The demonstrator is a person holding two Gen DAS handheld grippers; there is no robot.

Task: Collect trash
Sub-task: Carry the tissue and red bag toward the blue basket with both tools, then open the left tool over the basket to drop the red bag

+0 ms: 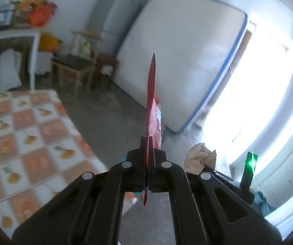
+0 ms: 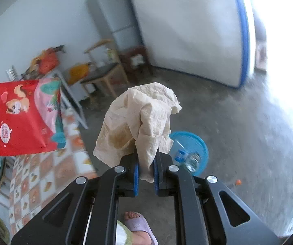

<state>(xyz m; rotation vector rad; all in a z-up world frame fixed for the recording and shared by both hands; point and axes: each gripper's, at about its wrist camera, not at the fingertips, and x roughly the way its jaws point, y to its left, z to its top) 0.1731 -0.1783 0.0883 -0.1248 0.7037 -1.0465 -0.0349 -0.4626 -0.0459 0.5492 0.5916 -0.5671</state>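
My left gripper (image 1: pixel 147 140) is shut on a red snack wrapper (image 1: pixel 151 94), seen edge-on and held up in the air; its printed face shows at the left of the right wrist view (image 2: pixel 17 118). My right gripper (image 2: pixel 146 159) is shut on a crumpled beige tissue (image 2: pixel 138 118), which also shows in the left wrist view (image 1: pixel 199 159). A blue bin (image 2: pixel 193 143) stands on the floor just right of and below the tissue, with a clear plastic bottle (image 2: pixel 192 161) in it.
A table with an orange-checked cloth (image 1: pixel 23 138) lies to the left. A white mattress (image 1: pixel 179 57) leans on the far wall beside a grey fridge (image 1: pixel 113 14). Wooden chairs (image 1: pixel 75 69) stand behind the table. A person's sandalled foot (image 2: pixel 138 226) is below my right gripper.
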